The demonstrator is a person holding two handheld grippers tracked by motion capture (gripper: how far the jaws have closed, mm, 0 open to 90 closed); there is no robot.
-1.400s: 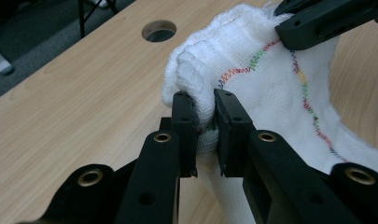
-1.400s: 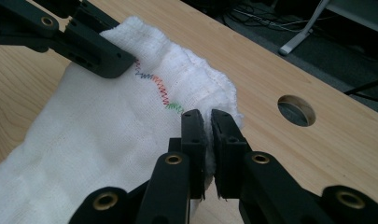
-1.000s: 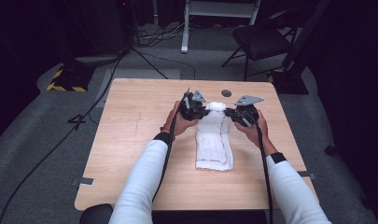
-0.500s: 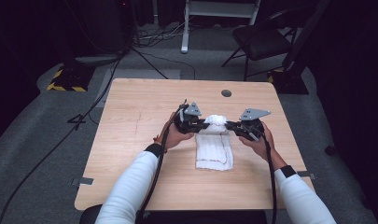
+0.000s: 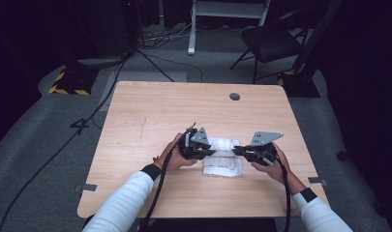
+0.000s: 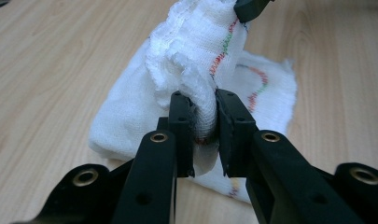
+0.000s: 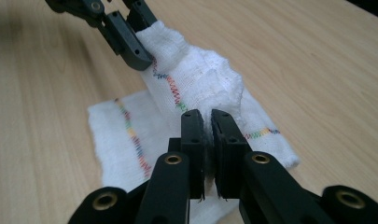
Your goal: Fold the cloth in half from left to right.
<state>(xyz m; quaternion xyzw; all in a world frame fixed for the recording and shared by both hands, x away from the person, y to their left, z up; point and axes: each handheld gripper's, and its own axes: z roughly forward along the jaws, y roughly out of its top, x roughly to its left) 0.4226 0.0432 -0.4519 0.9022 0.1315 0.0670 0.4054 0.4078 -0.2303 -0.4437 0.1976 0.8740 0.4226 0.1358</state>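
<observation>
Folding a white cloth (image 5: 223, 162) near the front middle of the table (image 5: 150, 111), both ends of one edge pinched and lifted over the part lying flat. Left gripper (image 6: 206, 116) clamped on a thick bunch of the hem; right gripper (image 7: 207, 122) closed tight on the opposite corner, with only a thin layer between the pads. Best to keep both grips firm and level, holding the raised edge taut so no sag forms between them. Bring the edge toward the near side evenly, matching speed on both sides. Line up the coloured stitching (image 7: 130, 135) on the upper and lower layers before lowering. Lay the fold down flat, then release both together to avoid skewing the corners.
</observation>
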